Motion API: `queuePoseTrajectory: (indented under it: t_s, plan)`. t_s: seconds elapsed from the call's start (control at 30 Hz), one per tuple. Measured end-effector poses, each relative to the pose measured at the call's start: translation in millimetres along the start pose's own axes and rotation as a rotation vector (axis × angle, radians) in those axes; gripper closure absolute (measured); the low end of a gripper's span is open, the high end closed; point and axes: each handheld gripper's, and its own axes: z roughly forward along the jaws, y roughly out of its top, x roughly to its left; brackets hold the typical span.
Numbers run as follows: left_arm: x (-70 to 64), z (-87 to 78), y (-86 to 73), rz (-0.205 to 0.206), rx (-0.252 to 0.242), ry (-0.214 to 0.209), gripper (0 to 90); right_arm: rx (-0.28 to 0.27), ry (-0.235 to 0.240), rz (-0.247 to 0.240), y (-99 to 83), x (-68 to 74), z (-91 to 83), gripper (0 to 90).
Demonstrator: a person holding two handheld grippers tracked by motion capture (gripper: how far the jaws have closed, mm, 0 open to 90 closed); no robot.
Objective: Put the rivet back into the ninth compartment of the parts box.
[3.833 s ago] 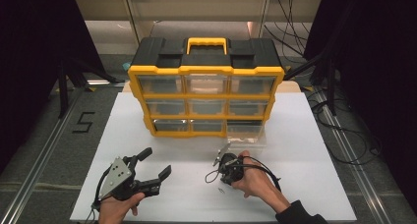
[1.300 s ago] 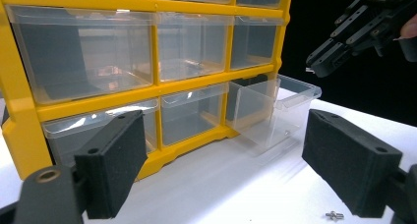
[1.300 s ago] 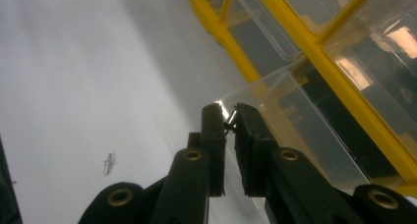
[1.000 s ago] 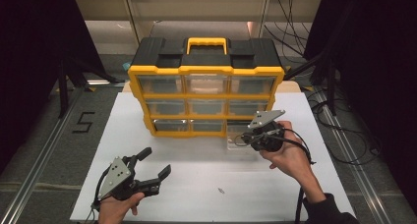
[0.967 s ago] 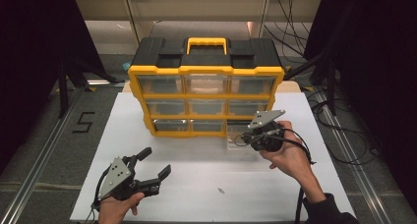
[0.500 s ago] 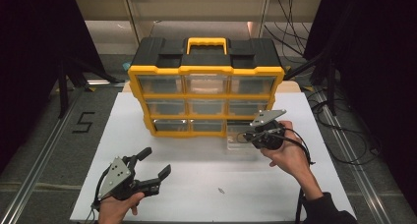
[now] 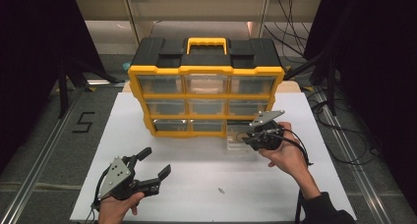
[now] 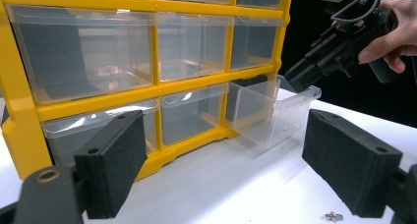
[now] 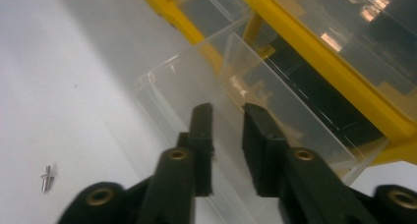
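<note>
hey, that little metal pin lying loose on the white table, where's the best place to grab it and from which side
Probably from straight above, jaws closing across the shaft of the small metal pin. It lies flat on the white table, so nothing gets underneath, and its flanged head end looks likelier to slip. The open left gripper is nearer.

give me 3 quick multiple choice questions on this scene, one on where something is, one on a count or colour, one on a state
1. Where is the small metal pin?
A. in the pulled-out drawer
B. on the white table between the two grippers
C. on top of the organizer

2. How many drawers does the organizer have on its front?
A. six
B. nine
C. twelve

3. How is the bottom right drawer?
A. pulled out
B. shut flush
C. lying on the floor

Answers:
1 B, the pin lies on the bare white table.
2 B, three rows of three.
3 A, it juts out in front of the yellow frame, with the right gripper over it, while the left gripper hangs open.
</note>
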Motion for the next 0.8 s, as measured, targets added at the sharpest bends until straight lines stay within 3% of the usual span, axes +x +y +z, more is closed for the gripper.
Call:
queuePoseTrajectory:
  t_s: [0.03, 0.07, 0.1, 0.2, 0.27, 0.3, 0.8]
  plan:
    - [0.0, 0.0, 0.1, 0.0, 0.0, 0.0, 16.2, 0.0, 0.0, 0.0, 0.0, 0.0, 0.0, 67.1]
    - [0.0, 0.1, 0.2, 0.001, -0.001, 0.0, 16.2, -0.028, -0.015, 0.024, 1.1, 1.9, -0.5, 57.7]
    - [0.0, 0.1, 0.2, 0.001, -0.001, 0.0, 16.2, -0.028, -0.015, 0.024, 1.1, 1.9, -0.5, 57.7]
    - [-0.2, -0.1, 0.1, -0.002, -0.001, -0.001, 16.2, -0.06, -0.009, 0.013, 6.0, 3.2, -6.2, 46.8]
    - [-0.1, -0.1, 0.2, -0.002, -0.001, 0.0, 16.2, -0.054, -0.006, 0.028, 7.4, 5.3, -8.7, 45.3]
    - [0.0, -0.1, 0.1, -0.002, -0.002, 0.0, 16.2, -0.08, -0.015, 0.012, 8.4, 6.3, -8.2, 43.8]
    - [0.0, -0.5, 0.4, -0.007, -0.004, -0.002, 16.2, -0.093, 0.042, -0.066, 23.1, 38.0, -17.8, 35.2]
